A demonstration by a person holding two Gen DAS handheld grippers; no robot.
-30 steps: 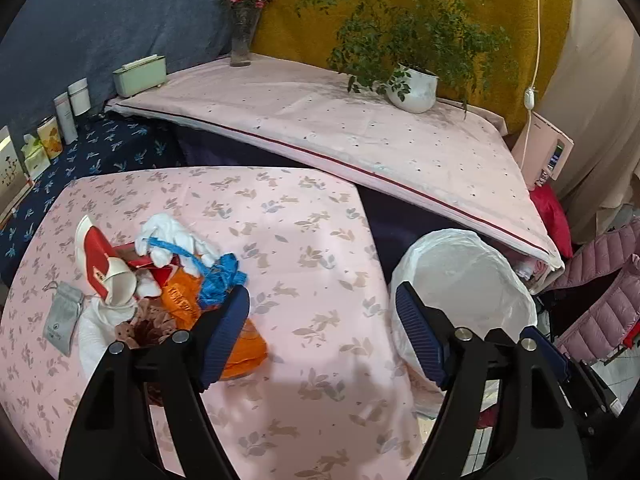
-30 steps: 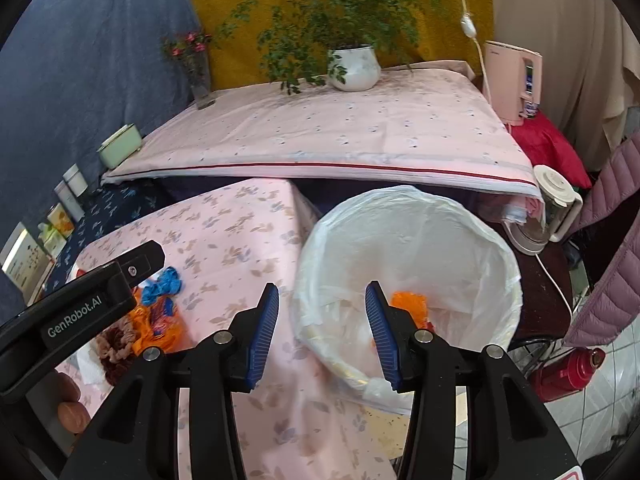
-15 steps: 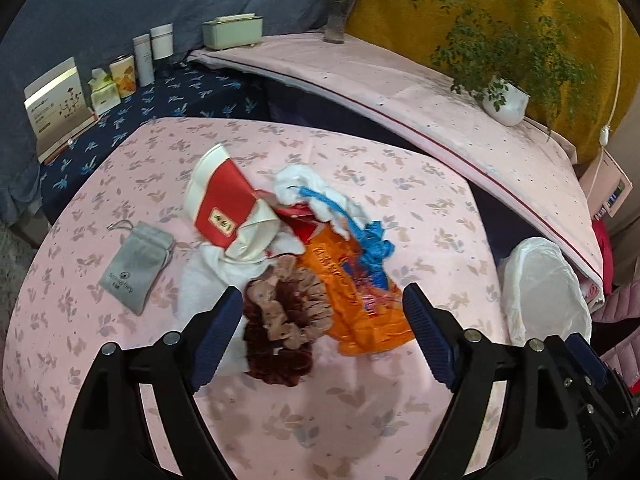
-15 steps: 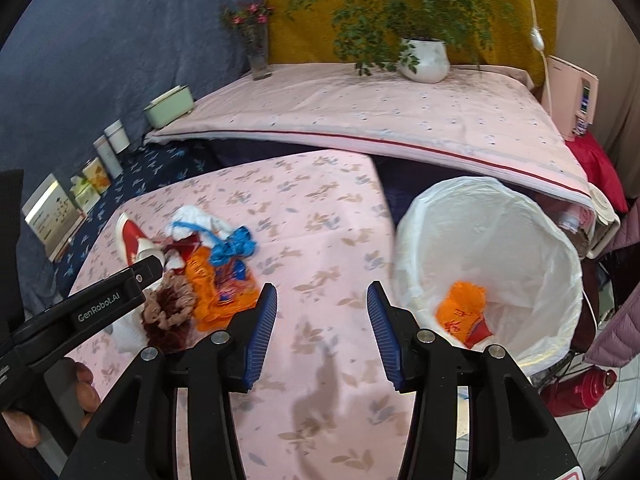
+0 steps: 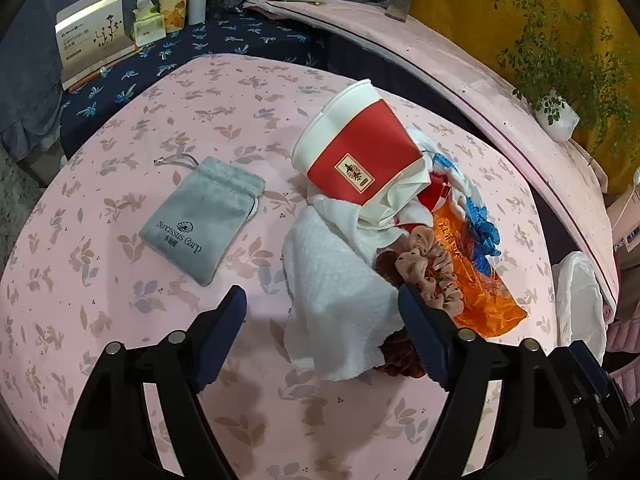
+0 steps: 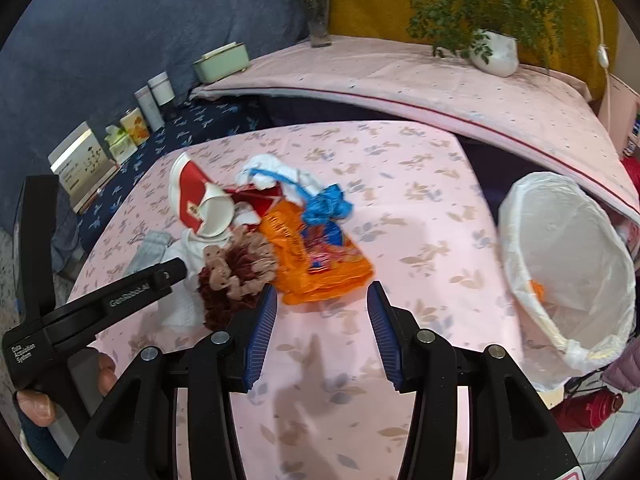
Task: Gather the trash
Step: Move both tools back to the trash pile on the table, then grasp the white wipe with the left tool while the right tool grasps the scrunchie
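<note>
A heap of trash lies on the pink flowered table: a red and white paper cup on its side, a crumpled white tissue, an orange wrapper, blue plastic, and pink and maroon scrunchies. My left gripper hovers over the tissue, its jaws closing, the pads apart from it. My right gripper is open just in front of the orange wrapper, with nothing between its pads. A white-lined bin beside the table's right edge holds an orange scrap.
A grey drawstring pouch lies left of the heap. Cartons, a tissue pack and cups stand on the dark blue cloth behind. A pink covered shelf carries a potted plant and a vase. A red flask stands on the floor.
Both grippers swung left from the bin toward the trash heap and came lower. The left one now stands over the tissue; the right one now faces the orange wrapper.
</note>
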